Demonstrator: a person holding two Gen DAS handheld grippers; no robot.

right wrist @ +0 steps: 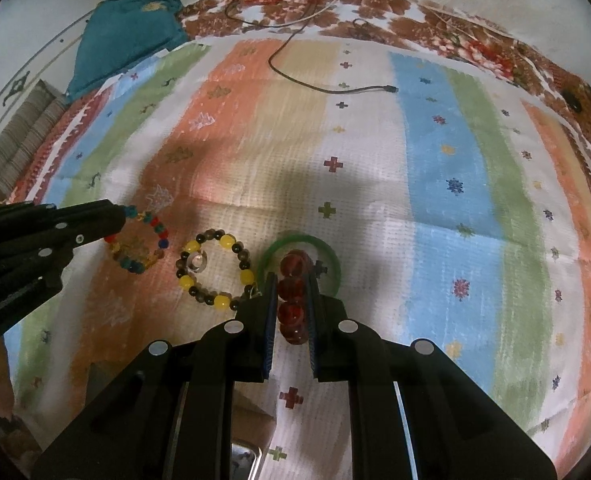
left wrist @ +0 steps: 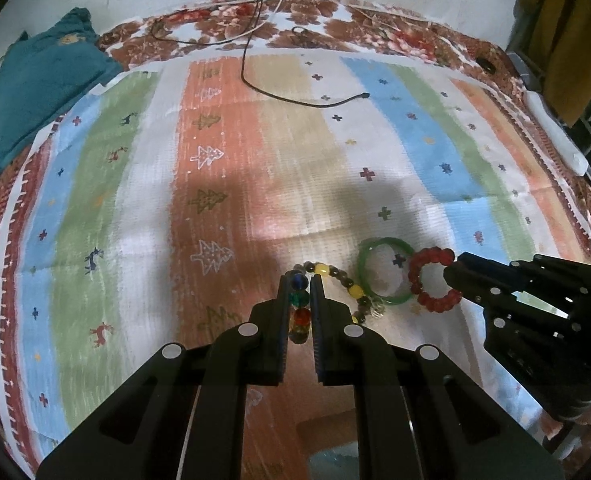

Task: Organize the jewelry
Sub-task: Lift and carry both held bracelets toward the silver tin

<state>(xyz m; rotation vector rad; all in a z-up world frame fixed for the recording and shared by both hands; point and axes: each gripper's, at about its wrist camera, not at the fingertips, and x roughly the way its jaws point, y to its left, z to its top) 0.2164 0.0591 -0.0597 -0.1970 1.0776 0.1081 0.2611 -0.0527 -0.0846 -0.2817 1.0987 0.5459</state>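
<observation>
Now our left gripper (left wrist: 300,292) clamps the multicoloured bracelet (right wrist: 141,242), our right gripper (right wrist: 293,300) the red bracelet (left wrist: 435,280); next we carry both to storage.

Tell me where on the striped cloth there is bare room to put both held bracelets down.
Bare: the striped cloth between the black cable and the bracelets, and the blue and green stripes right of the green bangle. Crowded: near the jaws, where the yellow-and-dark bead bracelet and bangle lie between the left gripper and right gripper.

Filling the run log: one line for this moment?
left gripper: shut on multicolour bead bracelet | right gripper: shut on red bead bracelet | green bangle: on cloth
</observation>
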